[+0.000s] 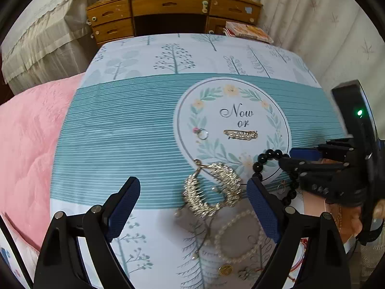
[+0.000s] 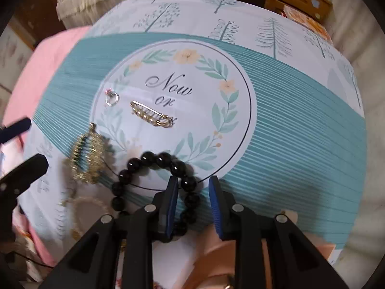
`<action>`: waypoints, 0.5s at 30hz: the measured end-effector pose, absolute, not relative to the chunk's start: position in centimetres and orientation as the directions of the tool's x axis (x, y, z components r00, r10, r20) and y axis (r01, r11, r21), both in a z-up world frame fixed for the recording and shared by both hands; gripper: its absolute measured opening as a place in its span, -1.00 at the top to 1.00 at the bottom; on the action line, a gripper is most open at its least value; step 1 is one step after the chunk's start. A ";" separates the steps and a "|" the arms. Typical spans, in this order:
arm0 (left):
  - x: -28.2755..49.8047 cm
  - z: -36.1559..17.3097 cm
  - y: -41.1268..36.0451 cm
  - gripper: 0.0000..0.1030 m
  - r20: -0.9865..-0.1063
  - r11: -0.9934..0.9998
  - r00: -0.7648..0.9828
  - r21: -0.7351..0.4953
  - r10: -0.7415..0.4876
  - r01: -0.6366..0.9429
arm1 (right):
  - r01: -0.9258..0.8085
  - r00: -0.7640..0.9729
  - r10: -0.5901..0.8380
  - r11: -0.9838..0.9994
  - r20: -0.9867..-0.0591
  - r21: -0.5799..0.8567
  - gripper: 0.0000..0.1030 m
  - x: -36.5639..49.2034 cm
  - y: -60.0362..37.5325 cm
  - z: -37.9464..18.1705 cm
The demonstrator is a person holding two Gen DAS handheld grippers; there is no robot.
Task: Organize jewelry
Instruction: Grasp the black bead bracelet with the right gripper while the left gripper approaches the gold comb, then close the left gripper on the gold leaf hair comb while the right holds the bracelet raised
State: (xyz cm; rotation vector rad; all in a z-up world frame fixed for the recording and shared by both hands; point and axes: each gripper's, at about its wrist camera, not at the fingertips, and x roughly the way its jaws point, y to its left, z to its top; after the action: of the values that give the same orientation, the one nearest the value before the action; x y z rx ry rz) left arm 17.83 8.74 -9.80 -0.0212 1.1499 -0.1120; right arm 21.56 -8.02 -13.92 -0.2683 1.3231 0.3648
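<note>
On the printed cloth, the left hand-held gripper [image 1: 193, 193] hangs wide open, the gold bracelet [image 1: 211, 190] lying between its fingers toward two o'clock. The right hand-held gripper [image 2: 193, 192], narrowly parted and gripping nothing (pads clear), straddles the black bead bracelet [image 2: 156, 185], whose ring spreads toward nine o'clock.

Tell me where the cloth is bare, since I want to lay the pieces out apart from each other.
The teal striped band left of the printed circle is bare, up to the pink quilt. So is the tree-print strip toward the wooden dresser. It is crowded near the grippers: gold bracelet, pearl bracelet and black bead bracelet lie close together there.
</note>
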 end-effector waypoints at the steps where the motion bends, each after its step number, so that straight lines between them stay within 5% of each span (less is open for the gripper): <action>1: 18.1 -10.0 8.2 -0.71 -0.912 0.995 0.400 -0.061 -0.089 0.081 | -0.417 0.212 0.100 0.909 -0.972 0.003 0.50 21.5 -7.8 -13.9; 3: 18.5 -10.3 7.5 -0.63 -0.918 0.995 0.390 -0.037 -0.069 0.089 | -0.426 0.231 0.092 0.904 -0.969 -0.015 0.71 21.2 -7.6 -14.0; 9: 19.3 -11.4 6.1 -0.32 -0.943 0.995 0.329 -0.025 -0.055 0.096 | -0.366 0.288 0.161 0.929 -0.944 0.047 0.71 20.9 -9.1 -12.8; 15: 19.5 -12.0 5.7 -0.30 -0.957 0.997 0.287 -0.025 -0.046 0.077 | -0.312 0.354 0.234 0.942 -0.905 0.122 0.71 20.5 -11.3 -10.1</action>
State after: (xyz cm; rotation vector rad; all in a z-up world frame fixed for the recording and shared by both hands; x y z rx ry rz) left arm 19.54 5.68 -12.02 0.0283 1.2773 -0.0823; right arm 20.47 -11.34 -10.12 -0.0758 1.1563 0.3536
